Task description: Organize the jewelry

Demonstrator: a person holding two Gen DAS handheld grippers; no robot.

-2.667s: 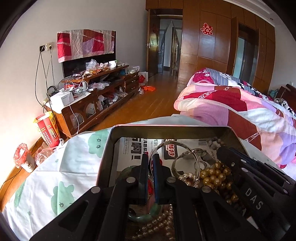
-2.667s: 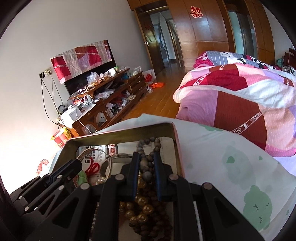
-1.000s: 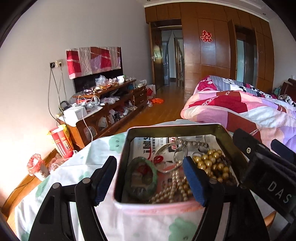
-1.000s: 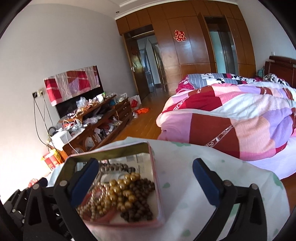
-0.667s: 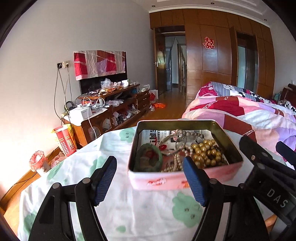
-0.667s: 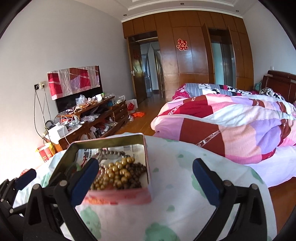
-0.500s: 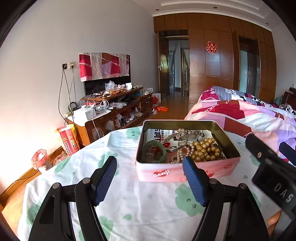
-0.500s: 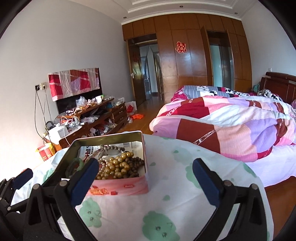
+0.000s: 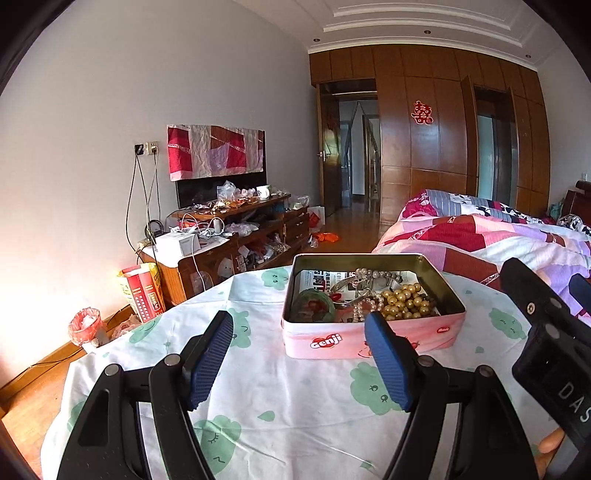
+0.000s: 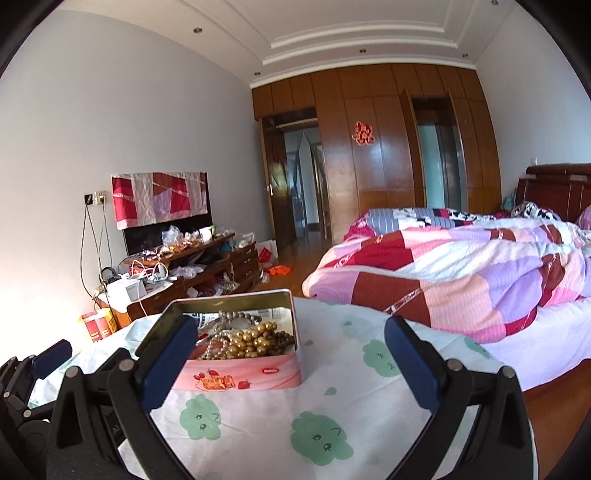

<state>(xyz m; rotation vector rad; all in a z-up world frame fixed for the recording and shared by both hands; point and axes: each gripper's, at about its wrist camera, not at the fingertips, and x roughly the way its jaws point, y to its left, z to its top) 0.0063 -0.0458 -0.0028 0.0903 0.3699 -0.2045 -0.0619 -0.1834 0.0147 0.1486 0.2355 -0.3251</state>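
Both wrist views are bright with daylight. The strongest light blows out the wall (image 9: 44,266) at 9 o'clock in the left view to a pink-white glare, and the same washout sits at 9 o'clock in the right view. It seems to come from a source off-frame to the left, though that cannot be confirmed. The tin (image 9: 373,325) is evenly lit, its inner walls dark. The gold beads (image 9: 404,301) carry small highlights. Focus is sharp at centre. Fisheye bending curves the ceiling (image 10: 362,33) and doorway, and black vignette fills all corners. Near gripper parts at 6 o'clock look slightly soft.
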